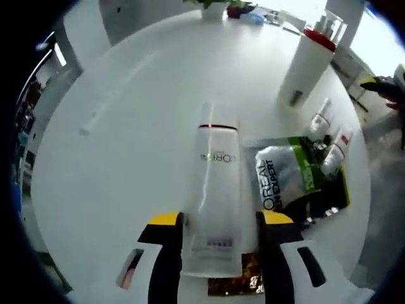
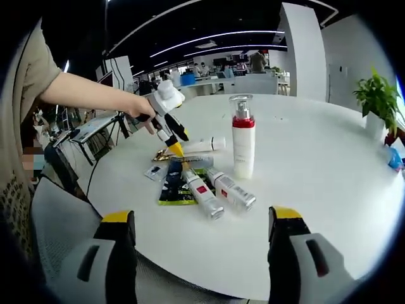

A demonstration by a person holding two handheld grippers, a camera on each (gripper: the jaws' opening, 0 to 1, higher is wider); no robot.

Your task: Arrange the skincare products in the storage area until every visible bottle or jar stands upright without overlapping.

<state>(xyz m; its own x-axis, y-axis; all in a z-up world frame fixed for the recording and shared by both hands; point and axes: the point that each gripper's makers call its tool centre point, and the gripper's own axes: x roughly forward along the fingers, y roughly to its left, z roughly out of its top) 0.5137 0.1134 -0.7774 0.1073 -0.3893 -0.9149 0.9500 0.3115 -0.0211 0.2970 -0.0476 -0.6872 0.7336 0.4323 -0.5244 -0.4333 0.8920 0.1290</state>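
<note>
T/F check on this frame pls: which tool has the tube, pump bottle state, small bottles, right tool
1. The left tool grips a white tube. True.
2. The red-collared pump bottle lies on its side. False: it stands upright.
3. Two small bottles lie flat beside the green-black packet. True.
4. The right tool holds a bottle. False: it is open, nothing between its jaws.

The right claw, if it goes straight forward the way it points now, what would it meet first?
Probably the two small tubes lying on the table, just ahead between the open right claw's jaws. Behind them stands the pump bottle. Depth is hard to judge, so it could pass above them.
</note>
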